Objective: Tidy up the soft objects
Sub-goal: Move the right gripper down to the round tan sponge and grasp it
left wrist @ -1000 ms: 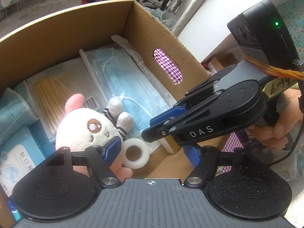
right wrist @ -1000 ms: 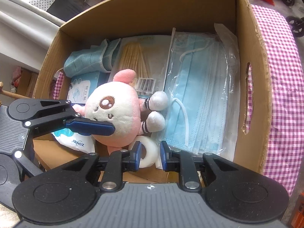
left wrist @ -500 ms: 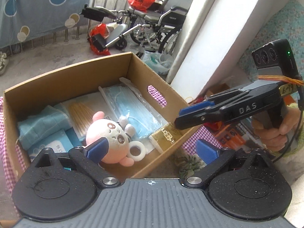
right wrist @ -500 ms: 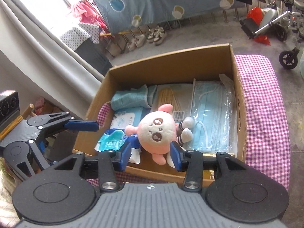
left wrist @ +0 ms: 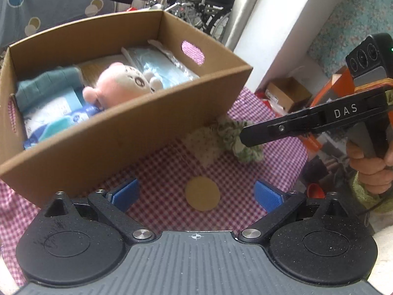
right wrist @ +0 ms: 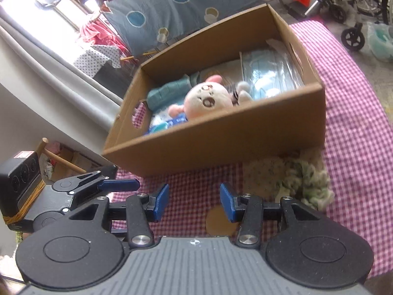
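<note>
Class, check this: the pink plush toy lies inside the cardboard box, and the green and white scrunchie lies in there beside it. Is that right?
Not quite. The pink plush toy is inside the cardboard box, but the green and white scrunchie lies outside it on the checked cloth, as the right wrist view shows.

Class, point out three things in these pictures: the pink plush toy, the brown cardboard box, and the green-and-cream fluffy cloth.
Pink plush toy (right wrist: 208, 98): right wrist view, on its pale face.
Brown cardboard box (right wrist: 221, 137): right wrist view, on its near outer wall.
Green-and-cream fluffy cloth (left wrist: 221, 140): left wrist view, on its middle, on the checked tablecloth beside the box.

plush toy (right wrist: 208, 98) in box (right wrist: 221, 142), scrunchie (right wrist: 294, 177) before box
</note>
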